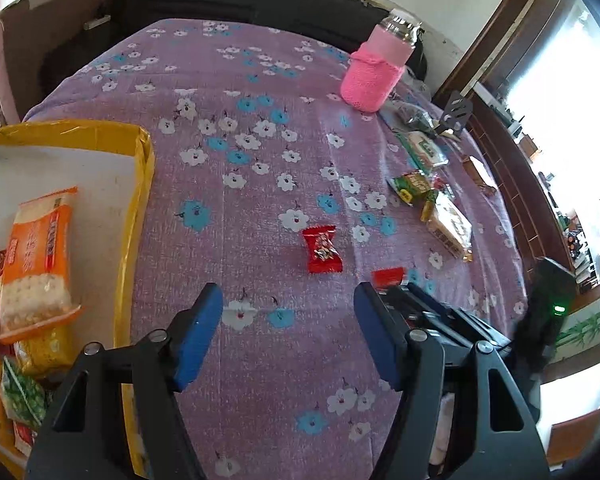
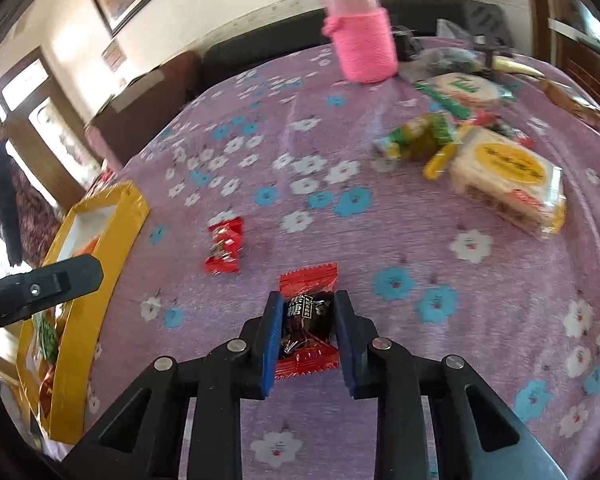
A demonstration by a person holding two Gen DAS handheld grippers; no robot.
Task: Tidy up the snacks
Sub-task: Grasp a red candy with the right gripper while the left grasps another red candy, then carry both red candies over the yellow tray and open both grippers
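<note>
My right gripper (image 2: 307, 312) is shut on a red and black candy packet (image 2: 306, 322) just above the purple flowered cloth; the packet's red end also shows in the left wrist view (image 1: 388, 276). A second red candy (image 1: 322, 250) lies on the cloth ahead of my left gripper (image 1: 288, 308), which is open and empty; this candy also shows in the right wrist view (image 2: 224, 246). A yellow tray (image 1: 138, 216) at the left holds an orange cracker pack (image 1: 36, 260) and several other snacks. It also shows in the right wrist view (image 2: 100, 240).
A pink knit-covered bottle (image 1: 374, 72) stands at the far right of the table. Several loose snack packs (image 2: 504, 178) lie near it, among them a green one (image 1: 414, 186). A person (image 2: 4, 196) stands at the far left.
</note>
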